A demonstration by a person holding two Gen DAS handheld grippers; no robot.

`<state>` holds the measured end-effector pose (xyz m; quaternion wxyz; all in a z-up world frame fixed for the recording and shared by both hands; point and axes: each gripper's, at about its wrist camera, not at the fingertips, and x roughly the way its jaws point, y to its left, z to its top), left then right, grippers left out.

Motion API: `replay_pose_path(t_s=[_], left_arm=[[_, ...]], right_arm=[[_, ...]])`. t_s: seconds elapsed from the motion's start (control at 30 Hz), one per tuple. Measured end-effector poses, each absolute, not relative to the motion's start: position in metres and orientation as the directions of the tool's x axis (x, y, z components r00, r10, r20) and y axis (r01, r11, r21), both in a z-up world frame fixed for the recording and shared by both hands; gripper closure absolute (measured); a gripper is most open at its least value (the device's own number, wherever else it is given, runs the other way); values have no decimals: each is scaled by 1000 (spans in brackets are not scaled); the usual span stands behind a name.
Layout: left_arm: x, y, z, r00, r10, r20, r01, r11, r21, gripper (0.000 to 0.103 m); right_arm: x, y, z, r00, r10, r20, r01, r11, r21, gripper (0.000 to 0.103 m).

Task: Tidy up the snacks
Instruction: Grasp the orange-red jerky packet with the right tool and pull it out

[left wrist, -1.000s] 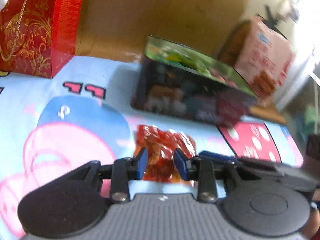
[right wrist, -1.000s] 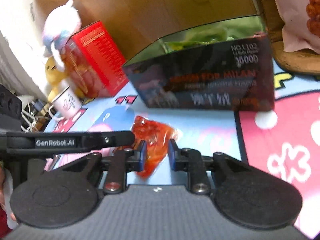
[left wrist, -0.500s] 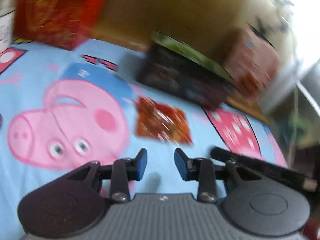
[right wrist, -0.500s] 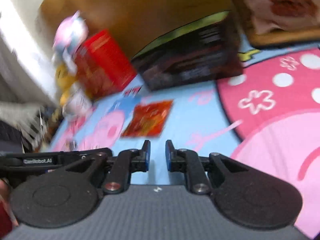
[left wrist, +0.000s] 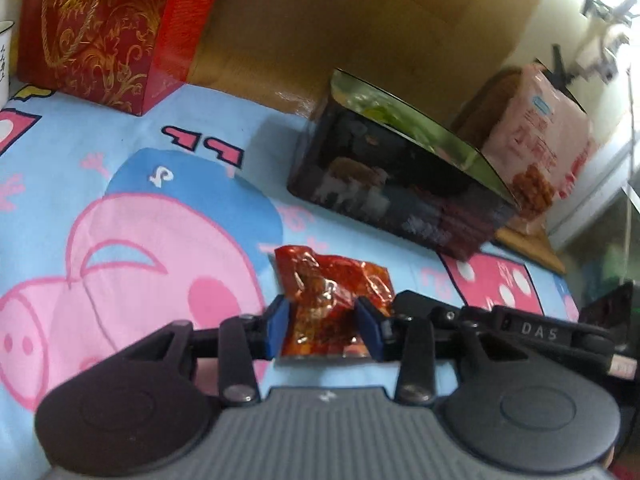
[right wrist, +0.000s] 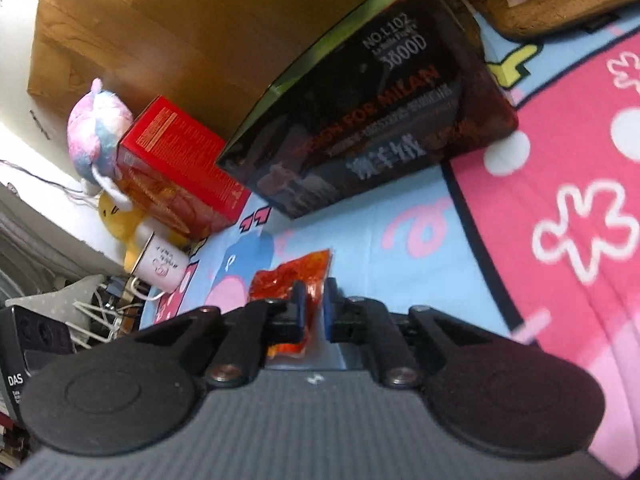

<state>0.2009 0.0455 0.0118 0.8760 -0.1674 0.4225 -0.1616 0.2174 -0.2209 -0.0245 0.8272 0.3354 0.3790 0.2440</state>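
Lying on the cartoon mat [left wrist: 168,184] just before the black box [left wrist: 400,196], the red snack packet [left wrist: 332,304] sat between the left gripper's [left wrist: 322,330] just-widening jaws while the right gripper [right wrist: 311,314] pinched its edge, jaws just closed.

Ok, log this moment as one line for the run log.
stage: grasping snack | left gripper: fingers around red packet, opening | right gripper: closed on packet edge | packet: on mat | black box: behind

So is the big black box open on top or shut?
Open. The black box has no lid on top, and the left wrist view shows green packets inside, past its shiny inner wall.
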Motion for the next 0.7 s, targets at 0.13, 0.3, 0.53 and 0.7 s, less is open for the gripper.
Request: replay_pose_path(t_s=[0.13, 0.3, 0.53, 0.7], left_arm=[[168, 46, 12, 579, -447, -682, 178, 885, -429, 67], [106, 46, 14, 584, -464, -666, 245, 883, -400, 67], [35, 49, 9, 562, -501, -658, 283, 864, -416, 67], [5, 53, 11, 571, -498, -653, 308, 867, -392, 64]], right_arm=[[187, -225, -25, 576, 674, -462, -180, 656, 733, 94], [131, -224, -23, 564, 685, -462, -241, 671, 701, 94], [54, -226, -29, 563, 706, -431, -278, 652, 705, 94], [16, -226, -31, 517, 753, -407, -309, 608, 731, 91]])
